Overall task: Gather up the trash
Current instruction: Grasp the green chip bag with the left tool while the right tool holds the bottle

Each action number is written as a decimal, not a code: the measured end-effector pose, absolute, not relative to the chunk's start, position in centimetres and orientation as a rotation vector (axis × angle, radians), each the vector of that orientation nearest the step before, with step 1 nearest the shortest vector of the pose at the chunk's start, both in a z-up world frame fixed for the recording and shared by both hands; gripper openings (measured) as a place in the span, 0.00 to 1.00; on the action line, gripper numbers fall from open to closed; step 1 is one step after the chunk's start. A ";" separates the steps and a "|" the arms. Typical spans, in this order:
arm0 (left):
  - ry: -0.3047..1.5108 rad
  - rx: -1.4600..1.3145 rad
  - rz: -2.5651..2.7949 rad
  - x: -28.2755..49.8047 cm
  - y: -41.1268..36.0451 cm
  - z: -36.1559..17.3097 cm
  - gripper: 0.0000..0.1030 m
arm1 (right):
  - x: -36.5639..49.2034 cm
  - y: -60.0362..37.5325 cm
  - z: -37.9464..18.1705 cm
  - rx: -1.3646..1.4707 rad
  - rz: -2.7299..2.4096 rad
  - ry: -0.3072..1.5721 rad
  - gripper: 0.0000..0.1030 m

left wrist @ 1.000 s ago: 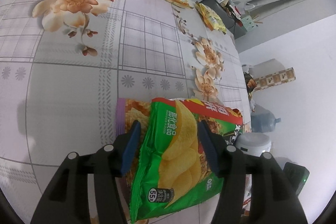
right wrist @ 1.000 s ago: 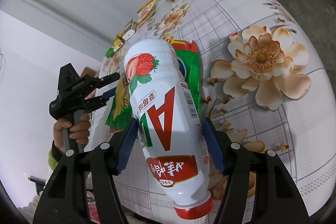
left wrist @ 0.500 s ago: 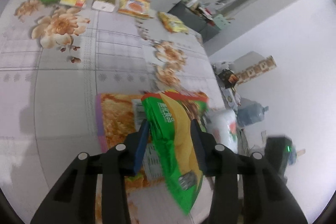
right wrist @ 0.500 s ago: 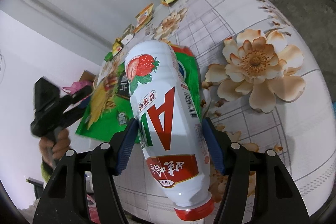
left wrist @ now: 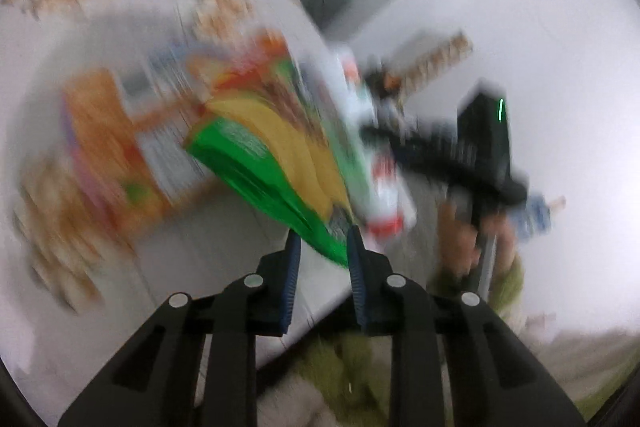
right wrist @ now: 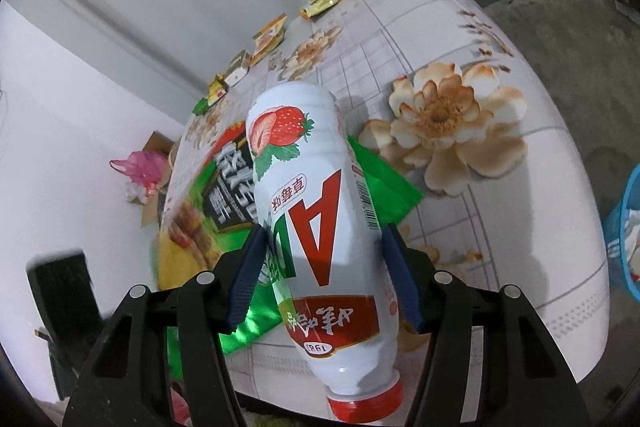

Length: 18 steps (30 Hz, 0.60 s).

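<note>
Left wrist view: my left hand-held gripper [left wrist: 320, 247] is closing on the chip bag's [left wrist: 276, 163] near corner, limp and crinkly. My right hand-held gripper [right wrist: 322, 255] pinches the bottle [right wrist: 320, 227] mid-body, above the tabletop [right wrist: 520, 211].

White bottle [right wrist: 320, 227] is showing a red strawberry, red lettering and a red cap; the chip bag [right wrist: 208, 211] is flashing green and yellow; the tablecloth [right wrist: 500, 75] is wearing peach flowers on grey checks.

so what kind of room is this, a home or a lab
Most likely a lived-in home room: a table under a floral tablecloth strewn with snack wrappers, a blue basket on the bare floor, and a pink plastic bag by a cardboard box.
</note>
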State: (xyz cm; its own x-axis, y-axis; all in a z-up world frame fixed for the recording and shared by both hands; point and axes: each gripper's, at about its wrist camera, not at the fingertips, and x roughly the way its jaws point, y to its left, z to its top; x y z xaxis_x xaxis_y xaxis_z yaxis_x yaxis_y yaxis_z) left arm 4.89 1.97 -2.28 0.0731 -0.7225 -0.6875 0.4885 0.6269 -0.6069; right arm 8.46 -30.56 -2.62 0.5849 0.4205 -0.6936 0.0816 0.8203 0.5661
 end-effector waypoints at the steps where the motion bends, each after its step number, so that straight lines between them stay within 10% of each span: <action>1: 1.222 -0.207 -0.930 4.0 1.3 -3.3 0.22 | 8.4 -30.5 -2.6 0.597 0.214 0.938 0.54; 18: 0.994 -0.260 -0.771 10.0 6.0 -0.4 0.71 | 8.1 -29.9 -2.6 0.561 0.211 0.944 0.54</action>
